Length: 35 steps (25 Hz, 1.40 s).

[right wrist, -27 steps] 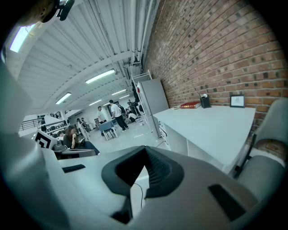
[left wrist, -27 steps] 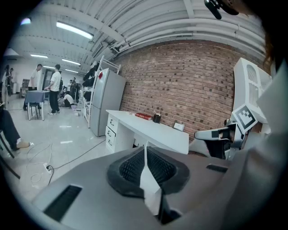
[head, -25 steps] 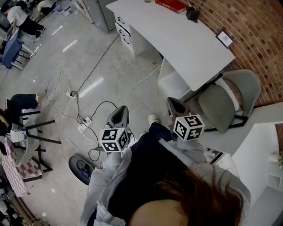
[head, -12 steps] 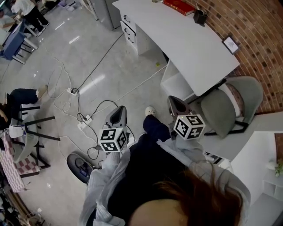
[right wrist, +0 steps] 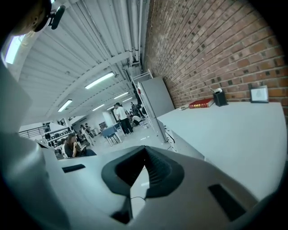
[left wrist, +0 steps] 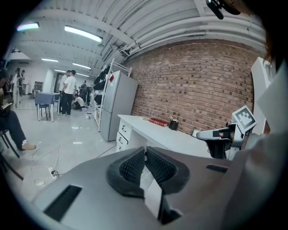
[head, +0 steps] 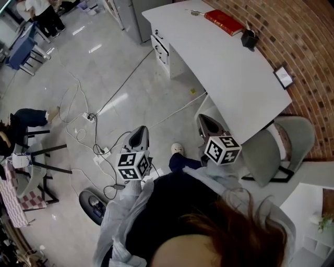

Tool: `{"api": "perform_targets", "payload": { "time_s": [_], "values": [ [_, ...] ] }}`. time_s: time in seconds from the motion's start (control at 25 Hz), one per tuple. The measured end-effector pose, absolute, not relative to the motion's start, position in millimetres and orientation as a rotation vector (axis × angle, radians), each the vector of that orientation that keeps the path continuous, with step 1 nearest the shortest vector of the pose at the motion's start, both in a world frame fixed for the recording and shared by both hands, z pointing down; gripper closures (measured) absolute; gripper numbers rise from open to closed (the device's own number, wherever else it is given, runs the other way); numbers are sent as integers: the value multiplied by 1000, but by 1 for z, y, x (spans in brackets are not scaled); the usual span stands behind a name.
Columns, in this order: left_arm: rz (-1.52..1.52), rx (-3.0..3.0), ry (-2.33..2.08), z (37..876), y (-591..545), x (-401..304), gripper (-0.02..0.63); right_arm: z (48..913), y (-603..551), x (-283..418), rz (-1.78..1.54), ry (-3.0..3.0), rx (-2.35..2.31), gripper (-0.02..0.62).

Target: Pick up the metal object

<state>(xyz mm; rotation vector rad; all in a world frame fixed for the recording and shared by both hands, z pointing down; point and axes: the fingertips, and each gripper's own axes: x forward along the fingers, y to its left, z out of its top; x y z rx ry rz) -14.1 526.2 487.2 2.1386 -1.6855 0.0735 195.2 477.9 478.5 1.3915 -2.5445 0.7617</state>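
Observation:
A long white desk (head: 229, 68) stands along the brick wall. On its far end lie a red book (head: 224, 22) and, just left of it, a small thin metal-looking object (head: 193, 11). My left gripper (head: 140, 131) is held over the floor, its jaws shut with nothing between them (left wrist: 145, 151). My right gripper (head: 205, 120) hangs near the desk's near edge, also shut and empty (right wrist: 145, 151). Both are far from the metal object. In the right gripper view the red book (right wrist: 201, 103) shows at the desk's far end.
A black pen holder (head: 250, 39) and a small picture frame (head: 284, 76) sit by the wall. A grey chair (head: 279, 148) stands at the desk's near end. Cables and a power strip (head: 88, 117) lie on the floor. People sit and stand at the left.
The view has shifted: the desk and chair now show lower and farther right, with more of the desk's far end in sight. Both grippers keep their places and stay shut.

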Motion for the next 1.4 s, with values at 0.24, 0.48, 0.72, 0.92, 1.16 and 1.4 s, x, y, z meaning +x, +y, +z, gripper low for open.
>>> {"api": "perform_targets", "payload": {
  "time_s": [0.24,0.48,0.72,0.92,1.16,1.4],
  "values": [
    [80,2111,-1697,490,475,-26,574,476,420,185,742,-2514,1392,588],
    [84,2091,-1710,493,441,-29,575,483,384,183,732,-2486,1352,517],
    [68,2060,-1779,493,418,-42,574,486,354,178,762,-2516,1307,371],
    [65,2027,-1833,492,417,-48,575,490,345,171,774,-2522,1268,299],
    [73,2021,-1827,498,417,-45,575,495,343,172,786,-2525,1272,290],
    [64,2018,-1812,501,399,-42,575,500,330,166,795,-2518,1252,274]
  ]
}}
